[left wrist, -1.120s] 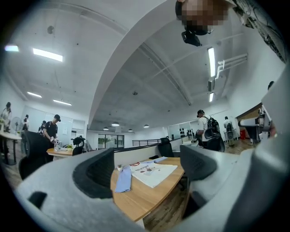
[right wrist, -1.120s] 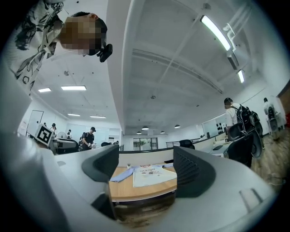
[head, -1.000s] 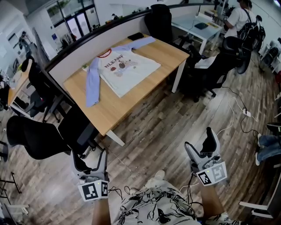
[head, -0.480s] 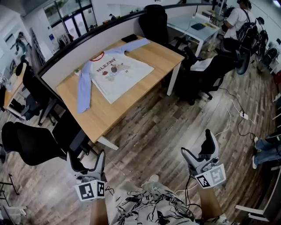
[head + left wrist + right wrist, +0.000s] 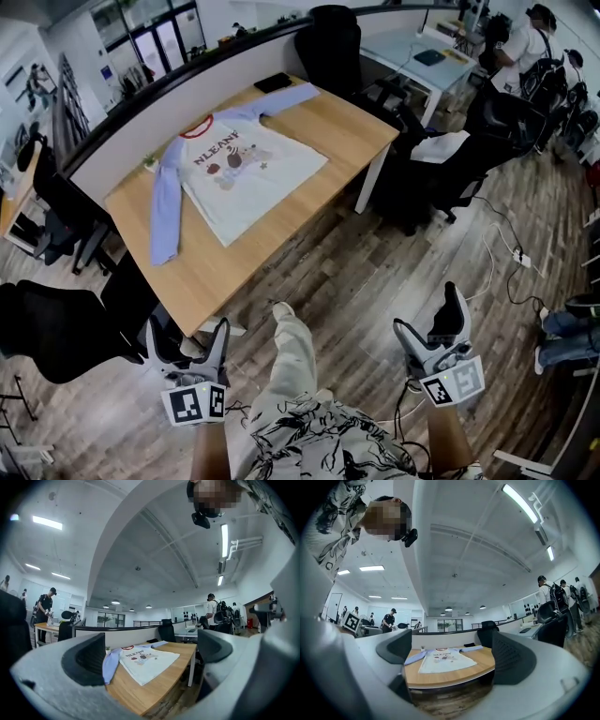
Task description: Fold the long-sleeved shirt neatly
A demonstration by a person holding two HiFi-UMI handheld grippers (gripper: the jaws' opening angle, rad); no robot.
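The long-sleeved shirt (image 5: pixel 239 173) lies flat, print up, both blue sleeves spread, on the wooden desk (image 5: pixel 319 127) — well apart from the left gripper (image 5: pixel 187 330) and right gripper (image 5: pixel 429 314), both held short of the desk over the plank floor (image 5: pixel 356 272). Each pair of jaws has just been opening and stands wide, with nothing between them. Only the head view shows a dark object (image 5: pixel 273 82) at the desk's far edge beside one sleeve — the gripper views alone show ceiling lights (image 5: pixel 47 522) and standing people (image 5: pixel 213 609) beyond the desk.

Flat on wooden table (image 5: pixel 330 122), a long-sleeved shirt (image 5: pixel 248 176)
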